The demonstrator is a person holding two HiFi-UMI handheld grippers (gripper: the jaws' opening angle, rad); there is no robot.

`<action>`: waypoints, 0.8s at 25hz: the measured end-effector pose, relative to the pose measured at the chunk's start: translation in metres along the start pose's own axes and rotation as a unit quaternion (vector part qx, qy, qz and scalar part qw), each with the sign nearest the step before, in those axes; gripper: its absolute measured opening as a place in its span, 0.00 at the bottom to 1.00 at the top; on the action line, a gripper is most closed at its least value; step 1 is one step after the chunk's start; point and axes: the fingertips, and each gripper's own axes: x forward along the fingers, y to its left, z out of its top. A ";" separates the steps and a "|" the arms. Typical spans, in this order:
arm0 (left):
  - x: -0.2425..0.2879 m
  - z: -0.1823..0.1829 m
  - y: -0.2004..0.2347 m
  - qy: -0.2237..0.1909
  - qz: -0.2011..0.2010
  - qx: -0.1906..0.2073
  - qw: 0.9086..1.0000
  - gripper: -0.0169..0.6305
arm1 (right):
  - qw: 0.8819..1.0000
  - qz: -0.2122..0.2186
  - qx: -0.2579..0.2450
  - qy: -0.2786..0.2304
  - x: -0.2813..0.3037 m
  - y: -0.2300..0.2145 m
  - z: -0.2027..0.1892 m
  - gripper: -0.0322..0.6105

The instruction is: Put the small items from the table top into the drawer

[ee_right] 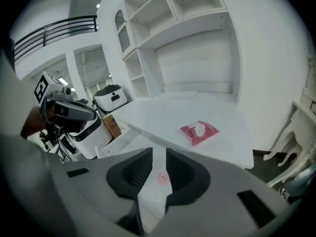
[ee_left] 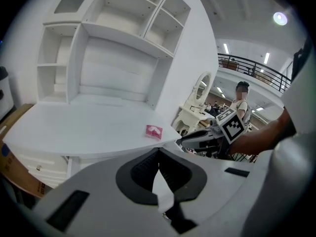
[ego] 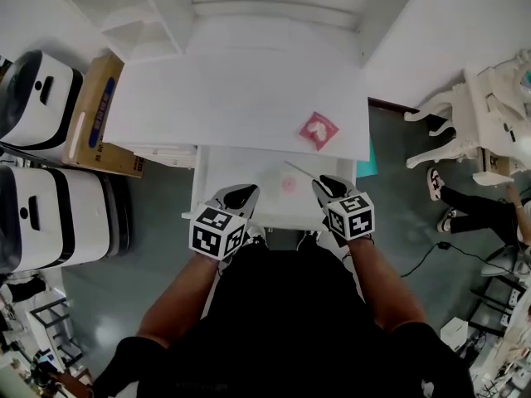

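White desk (ego: 232,98), drawer (ego: 236,177) open; pink packet (ego: 319,130) by the right edge could get knocked off, since left gripper (ego: 239,195) is closed empty and right gripper (ego: 332,186) barely apart, empty.

drawer (ego: 241,168) front edge hidden behind left gripper (ego: 237,196) and right gripper (ego: 330,187); pink item (ego: 289,184) in it too small to identify; pink packet (ego: 319,130) print unreadable; cardboard box (ego: 98,114) partly hidden by table top (ego: 232,98)

White desk (ego: 241,98) with open-shelf hutch (ee_left: 113,28) against white wall. Dark grey floor (ego: 149,247). Cardboard box (ego: 99,114), white appliances (ego: 37,98) left. Ornate white furniture (ego: 485,106) right. Balcony railing (ee_left: 256,68), ceiling lights (ee_left: 280,18) lit.
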 end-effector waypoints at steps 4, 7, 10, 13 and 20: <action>0.006 0.010 -0.009 -0.008 -0.013 0.010 1.000 0.04 | 0.999 -0.009 0.032 -0.041 -0.028 -0.008 0.016 0.16; 0.010 0.018 -0.015 -0.016 -0.022 0.018 0.999 0.04 | 0.997 -0.011 0.040 -0.059 -0.041 -0.009 0.020 0.12; 0.013 0.024 -0.022 -0.022 -0.029 0.024 0.999 0.04 | 0.997 -0.011 0.035 -0.066 -0.052 -0.007 0.022 0.10; 0.016 0.026 -0.026 -0.024 -0.032 0.030 0.999 0.04 | 0.997 -0.015 0.031 -0.071 -0.060 -0.009 0.024 0.10; 0.023 0.030 -0.034 -0.024 -0.035 0.046 0.998 0.04 | 0.997 -0.017 0.024 -0.073 -0.068 -0.010 0.022 0.10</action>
